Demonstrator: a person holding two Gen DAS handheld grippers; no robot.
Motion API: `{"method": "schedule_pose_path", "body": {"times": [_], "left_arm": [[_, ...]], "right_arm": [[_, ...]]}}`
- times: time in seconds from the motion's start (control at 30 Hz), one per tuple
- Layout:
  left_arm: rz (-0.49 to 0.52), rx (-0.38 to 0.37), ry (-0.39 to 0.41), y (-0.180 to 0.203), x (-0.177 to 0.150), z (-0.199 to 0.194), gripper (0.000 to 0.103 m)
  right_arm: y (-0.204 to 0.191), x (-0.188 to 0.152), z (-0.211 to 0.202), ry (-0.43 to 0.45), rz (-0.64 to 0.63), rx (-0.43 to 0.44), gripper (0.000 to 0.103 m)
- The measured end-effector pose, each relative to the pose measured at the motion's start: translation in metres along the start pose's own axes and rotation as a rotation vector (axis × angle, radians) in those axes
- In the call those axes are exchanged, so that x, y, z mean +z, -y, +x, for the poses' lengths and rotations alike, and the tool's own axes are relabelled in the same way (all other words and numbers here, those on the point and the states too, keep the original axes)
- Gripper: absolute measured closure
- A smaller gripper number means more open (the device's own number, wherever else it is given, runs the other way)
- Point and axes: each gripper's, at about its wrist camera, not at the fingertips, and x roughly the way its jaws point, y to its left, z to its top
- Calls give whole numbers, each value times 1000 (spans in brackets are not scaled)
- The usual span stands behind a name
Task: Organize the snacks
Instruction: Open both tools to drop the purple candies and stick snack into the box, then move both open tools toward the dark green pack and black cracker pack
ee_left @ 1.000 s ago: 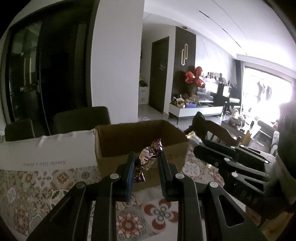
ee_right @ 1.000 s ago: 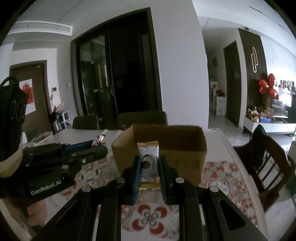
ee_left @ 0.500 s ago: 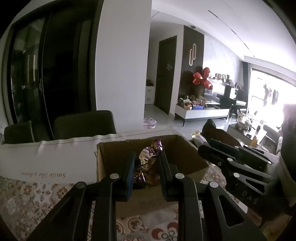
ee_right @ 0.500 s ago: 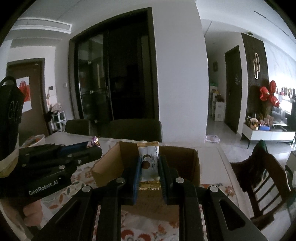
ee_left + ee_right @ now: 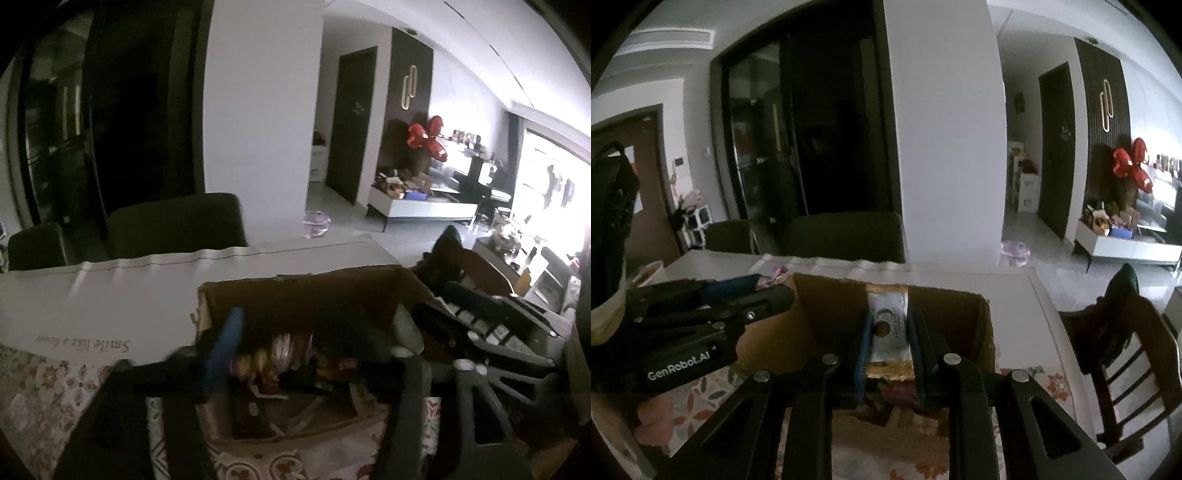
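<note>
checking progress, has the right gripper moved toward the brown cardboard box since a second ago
Yes. The right gripper has moved forward: its fingers now stand over the brown cardboard box, no longer short of its near wall. Its jaws have just been opening, the white snack packet between them.

left gripper fingers motion-blurred, box contents dim & indistinct, snack wrapper print unreadable

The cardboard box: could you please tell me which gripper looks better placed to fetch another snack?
Probably the left gripper: both jaws have just been opening over the box, but its jaws stand wide with the foil candy loose, while the right gripper has the white packet between its jaws.
</note>
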Motion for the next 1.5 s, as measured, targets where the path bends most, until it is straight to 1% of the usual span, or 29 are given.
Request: {"method": "schedule_pose_path", "body": {"times": [0.07,0.13,0.2,0.27,0.33,0.37,0.4,0.47,0.53,0.7,0.8,0.9,0.97,1.07,1.13,1.3,1.37,1.5], "left_arm": [[7,15,4,-1,-3,-3,39],[13,48,6,0,-6,-8,32],[8,60,17,0,-11,-16,27],[14,72,33,2,-16,-25,24],[22,79,44,6,-20,-36,21],[24,78,50,11,-24,-43,20],[27,74,53,13,-24,-46,19],[34,56,68,22,-30,-60,18],[61,41,82,30,-35,-71,18],[143,28,123,55,-47,-98,18],[163,31,137,67,-60,-111,17],[172,27,131,78,-75,-119,17],[170,18,116,85,-85,-121,17],[148,2,77,92,-99,-122,17],[146,5,48,96,-111,-121,17],[161,24,-19,105,-140,-114,17],[162,38,-41,108,-152,-112,17],[161,41,-104,110,-170,-101,17]], "right_arm": [[2,-3,-1,6,3,-56,44],[2,-6,-5,20,-5,-91,40],[4,-7,-10,28,1,-108,24],[3,-10,-19,37,8,-125,17],[4,-13,-32,59,22,-130,13],[6,-14,-40,62,35,-121,9],[6,-13,-42,61,43,-111,7],[9,-17,-57,56,70,-86,7],[12,-21,-70,63,83,-84,7],[12,-39,-107,74,84,-112,7],[14,-53,-127,87,80,-141,7],[19,-67,-148,102,77,-171,7],[21,-73,-156,107,71,-170,7],[24,-87,-163,71,54,-157,7],[26,-94,-165,48,44,-152,7],[25,-124,-167,-28,9,-131,7],[26,-136,-163,-69,-3,-117,7],[29,-154,-154,-135,-10,-89,7]]}}
